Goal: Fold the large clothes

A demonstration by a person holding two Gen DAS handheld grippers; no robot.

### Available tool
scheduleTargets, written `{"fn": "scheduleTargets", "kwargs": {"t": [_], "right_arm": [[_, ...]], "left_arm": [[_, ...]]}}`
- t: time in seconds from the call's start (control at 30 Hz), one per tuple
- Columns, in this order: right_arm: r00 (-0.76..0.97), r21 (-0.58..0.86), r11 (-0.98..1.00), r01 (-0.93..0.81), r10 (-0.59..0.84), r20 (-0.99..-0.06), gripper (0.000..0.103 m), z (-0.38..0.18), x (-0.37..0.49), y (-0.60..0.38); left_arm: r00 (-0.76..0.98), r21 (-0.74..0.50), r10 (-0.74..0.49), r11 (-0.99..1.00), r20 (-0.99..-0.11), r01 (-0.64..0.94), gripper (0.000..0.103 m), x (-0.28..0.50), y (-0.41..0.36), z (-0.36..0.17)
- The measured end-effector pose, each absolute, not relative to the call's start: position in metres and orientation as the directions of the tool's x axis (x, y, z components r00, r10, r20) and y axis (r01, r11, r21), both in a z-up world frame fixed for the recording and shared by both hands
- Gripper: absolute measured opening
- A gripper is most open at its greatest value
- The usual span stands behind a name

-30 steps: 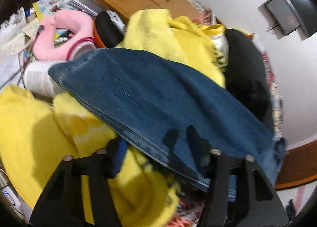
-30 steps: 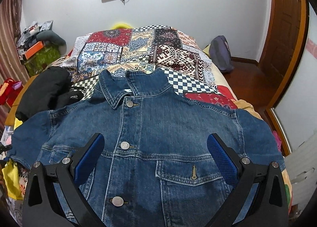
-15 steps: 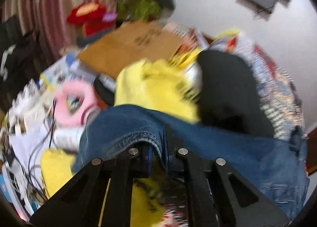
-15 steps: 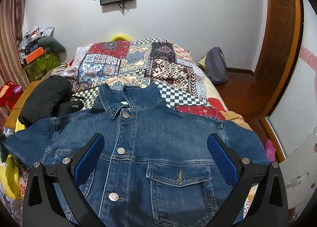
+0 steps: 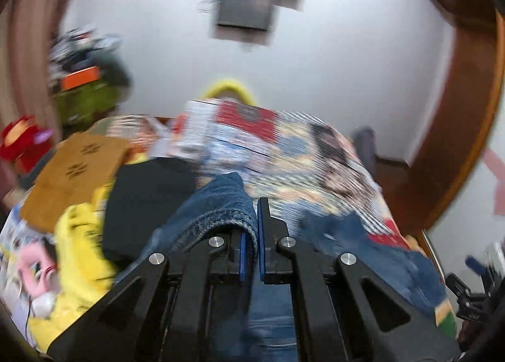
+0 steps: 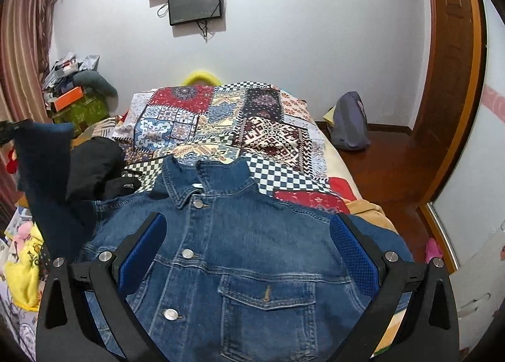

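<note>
We see the jacket (image 6: 240,254) lying front-up on the bed (image 6: 331,153), collar at 12 o'clock, buttons done. Left claw (image 5: 255,235) is pressed together, pinching the sleeve (image 5: 221,207), lifted at 9 o'clock in the right view (image 6: 44,172). Right claw (image 6: 247,254) is spread wide over the chest, holding nothing. Patchwork cover (image 6: 221,119) is at 12. Black garment (image 6: 94,166) at 10 lies just beside the raised sleeve; yellow cloth (image 6: 22,280) at 8. Bag (image 6: 350,125) sits on the floor at 2. Left view is blurred.
</note>
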State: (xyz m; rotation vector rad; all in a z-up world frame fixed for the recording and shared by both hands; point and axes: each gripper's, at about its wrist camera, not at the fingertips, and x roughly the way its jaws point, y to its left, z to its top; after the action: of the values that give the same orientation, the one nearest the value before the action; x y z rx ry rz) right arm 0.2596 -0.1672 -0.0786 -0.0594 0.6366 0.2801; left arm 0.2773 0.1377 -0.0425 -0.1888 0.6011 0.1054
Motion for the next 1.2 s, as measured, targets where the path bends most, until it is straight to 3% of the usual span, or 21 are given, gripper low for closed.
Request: {"fn": "scheduleTargets", "kwargs": {"t": [0.13, 0.37, 0.6, 0.67, 0.73, 0.83, 1.13, 1.2], "right_arm": [[0.765, 0.016, 0.963, -0.268, 0.222, -0.605, 0.103, -0.085, 0.258, -0.18], [0.738, -0.007, 0.97, -0.245, 0.182, -0.65, 0.103, -0.102, 0.254, -0.206], [0.696, -0.024, 0.97, -0.241, 0.156, -0.701, 0.103, -0.117, 0.252, -0.223], [0.688, -0.037, 0.967, -0.252, 0.152, -0.709, 0.103, -0.118, 0.252, -0.221], [0.689, -0.058, 0.962, -0.266, 0.148, -0.71, 0.103, -0.117, 0.249, -0.216], [0.695, -0.076, 0.951, -0.298, 0.162, -0.7, 0.103, -0.112, 0.245, -0.205], [0.679, -0.083, 0.888, -0.451, 0.282, -0.678, 0.103, -0.099, 0.242, -0.139], [0.653, -0.087, 0.855, -0.511, 0.321, -0.686, 0.103, -0.1, 0.242, -0.114]], "left_arm": [[0.756, -0.094, -0.061, 0.996, -0.652, 0.0, 0.005, 0.301, 0.055, -0.079], [0.519, -0.148, -0.222, 0.973, -0.826, 0.179, 0.005, 0.32, -0.039, -0.169], [0.439, -0.133, -0.227, 0.963, -0.869, 0.234, 0.009, 0.302, -0.059, -0.195], [0.43, -0.157, -0.245, 0.961, -0.869, 0.229, 0.019, 0.298, -0.051, -0.188], [0.441, -0.173, -0.261, 0.958, -0.859, 0.23, 0.043, 0.294, -0.042, -0.177], [0.487, -0.172, -0.265, 0.958, -0.832, 0.228, 0.061, 0.281, -0.031, -0.158], [0.621, -0.04, -0.096, 0.994, -0.778, 0.104, 0.082, 0.25, 0.053, -0.114], [0.624, -0.014, -0.045, 0.998, -0.78, 0.055, 0.082, 0.245, 0.079, -0.117]]}}
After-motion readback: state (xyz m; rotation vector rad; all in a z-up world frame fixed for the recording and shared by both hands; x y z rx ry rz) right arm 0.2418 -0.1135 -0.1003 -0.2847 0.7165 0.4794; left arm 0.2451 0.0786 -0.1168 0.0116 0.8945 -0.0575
